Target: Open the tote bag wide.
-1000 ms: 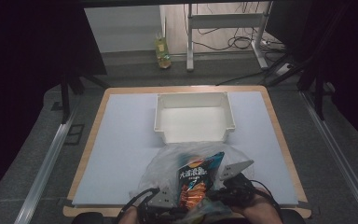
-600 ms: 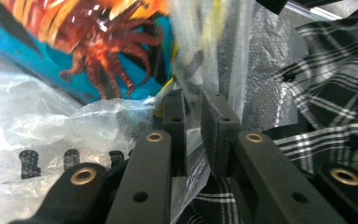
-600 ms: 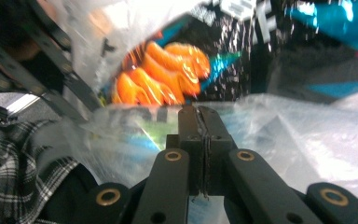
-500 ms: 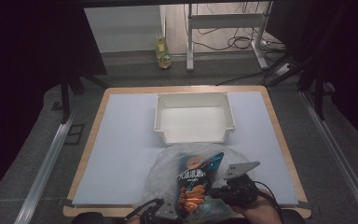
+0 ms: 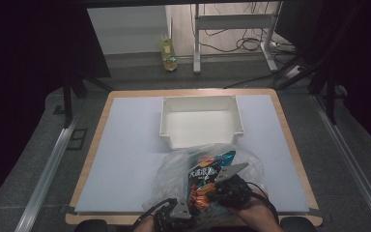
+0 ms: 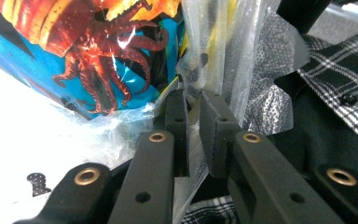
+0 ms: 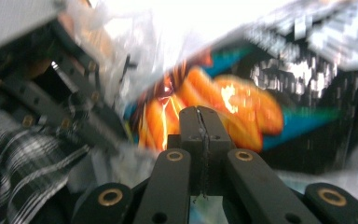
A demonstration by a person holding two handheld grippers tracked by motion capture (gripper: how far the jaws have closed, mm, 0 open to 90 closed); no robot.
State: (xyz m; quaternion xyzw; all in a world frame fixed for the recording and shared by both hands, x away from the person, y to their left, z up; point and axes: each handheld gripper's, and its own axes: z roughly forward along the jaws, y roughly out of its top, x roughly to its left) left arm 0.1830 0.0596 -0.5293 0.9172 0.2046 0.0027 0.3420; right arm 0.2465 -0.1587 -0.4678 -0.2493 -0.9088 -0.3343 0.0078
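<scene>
At the near edge of the bench (image 5: pixel 125 145), both forearms come in from below, and the two grippers close in on a clear plastic bag (image 5: pixel 174 176) from either side. The left gripper (image 5: pixel 178 209) sits low at the bag's near left corner; in the left gripper view its fingers (image 6: pixel 177 123) are pinched on a fold of the bag's film. The right gripper (image 5: pixel 228 178) lies higher, over the bag's right half, its grey plate pointing toward the white tray (image 5: pixel 200 121). In the right gripper view its fingers (image 7: pixel 191 135) are pressed together with a thin edge of the film caught between them.

The bag rests on the bench just in front of the tray, with a blue and orange snack packet (image 5: pixel 207 181) inside. The right gripper view is blurred, and the hands are partly cut off by the bottom edge of the high view. The packet carries white Chinese characters, too small to read, and a red octopus picture.
</scene>
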